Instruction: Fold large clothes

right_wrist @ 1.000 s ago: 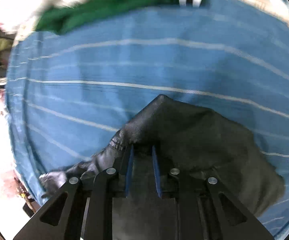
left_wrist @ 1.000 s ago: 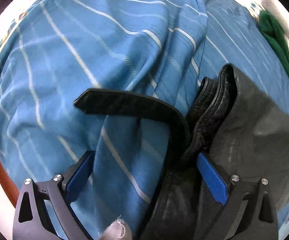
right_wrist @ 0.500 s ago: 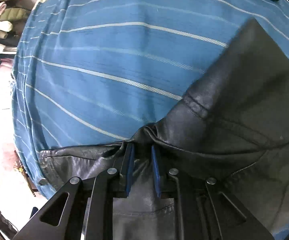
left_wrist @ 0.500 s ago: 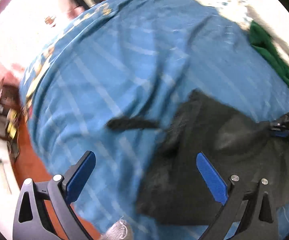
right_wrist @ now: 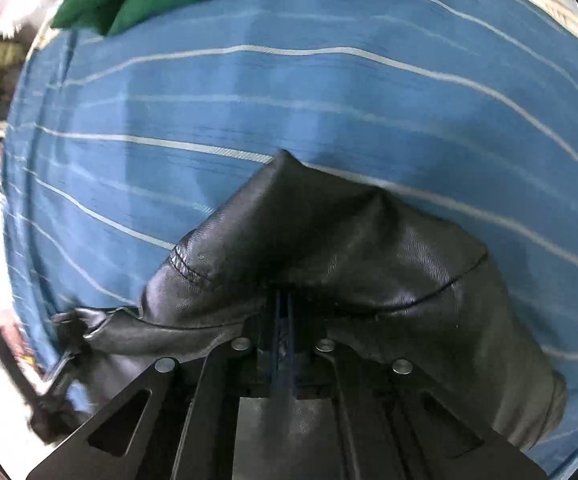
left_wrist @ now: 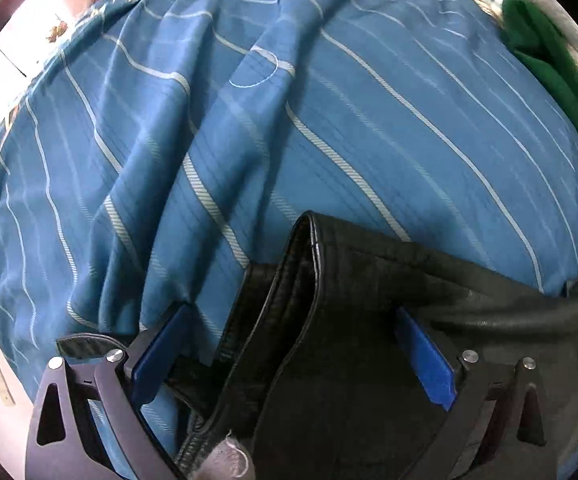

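The black leather garment [left_wrist: 369, 320] lies on the blue striped sheet [left_wrist: 329, 120], at the near edge of it, with the green clothes [left_wrist: 549, 60] well away at the sheet's far side.

The right gripper [right_wrist: 285, 304] points steeply down into the garment, and its jaws have just been closing; the two blue pads [right_wrist: 277, 320] now stand together with a pinch of leather between them. The leather rises to a peak on the far side of that pinch and drapes off to both sides.

The left gripper [left_wrist: 289, 344] also points down, but its fingers [left_wrist: 425, 356] stand wide apart. A thick folded hem of the same garment runs up between them, roughly along the line the gripper points, and sits nearer the right-hand finger than the left-hand one. A loose ridge of the sheet crowds in against the left-hand finger.

So, as I judge it, the left hand's coming grasp turns on closing over that hem alone. The hem lies lengthwise between the fingers, and the sheet's ridge just beside it could easily get caught as well.
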Demonstrator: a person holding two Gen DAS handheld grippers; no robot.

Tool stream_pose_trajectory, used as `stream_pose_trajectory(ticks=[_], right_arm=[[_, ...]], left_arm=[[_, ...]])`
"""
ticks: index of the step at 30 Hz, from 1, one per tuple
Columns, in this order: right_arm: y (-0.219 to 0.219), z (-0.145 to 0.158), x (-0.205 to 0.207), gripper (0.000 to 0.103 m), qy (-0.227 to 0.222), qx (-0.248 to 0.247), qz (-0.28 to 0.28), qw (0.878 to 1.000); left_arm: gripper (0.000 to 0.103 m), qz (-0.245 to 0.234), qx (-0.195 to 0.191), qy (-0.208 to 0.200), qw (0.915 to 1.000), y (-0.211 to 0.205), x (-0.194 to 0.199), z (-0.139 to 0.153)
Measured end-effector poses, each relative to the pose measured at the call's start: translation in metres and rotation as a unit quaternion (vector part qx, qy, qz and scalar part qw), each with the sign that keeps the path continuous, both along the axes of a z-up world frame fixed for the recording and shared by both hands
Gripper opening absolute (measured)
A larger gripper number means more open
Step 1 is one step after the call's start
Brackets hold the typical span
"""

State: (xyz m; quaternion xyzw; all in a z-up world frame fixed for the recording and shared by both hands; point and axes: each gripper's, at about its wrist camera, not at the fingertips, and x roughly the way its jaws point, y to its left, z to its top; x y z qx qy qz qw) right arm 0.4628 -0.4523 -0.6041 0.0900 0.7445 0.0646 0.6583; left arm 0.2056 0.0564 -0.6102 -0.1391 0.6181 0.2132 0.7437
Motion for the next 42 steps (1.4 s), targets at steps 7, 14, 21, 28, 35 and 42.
stream_pose_trajectory(ticks=[7,14,21,28,35,42], right_arm=[[-0.008,0.006,0.003,0.005,0.010,0.036,-0.011,0.999],[-0.141,0.084,-0.101,0.060,-0.079,0.096,-0.177,0.976],[-0.224,0.018,-0.204,0.060,-0.053,0.201,-0.327,0.922],[-0.218,-0.049,-0.190,0.065,-0.093,0.323,-0.364,0.868],[-0.199,-0.040,-0.164,0.038,-0.139,0.328,-0.357,0.864],[-0.176,0.038,-0.158,0.027,-0.198,0.309,-0.292,0.883]], left_arm=[[0.103,-0.014,0.038,0.009,0.9991,-0.016,0.003,0.031],[0.103,-0.091,0.030,-0.052,0.9941,-0.109,-0.008,0.096],[0.103,-0.147,-0.004,-0.008,0.9892,-0.196,0.010,0.034],[0.103,-0.151,-0.037,-0.015,0.9877,-0.186,0.000,0.029],[0.103,-0.165,-0.038,-0.013,0.9854,-0.185,0.010,0.029],[0.103,-0.151,-0.064,-0.014,0.9864,-0.174,0.017,0.032]])
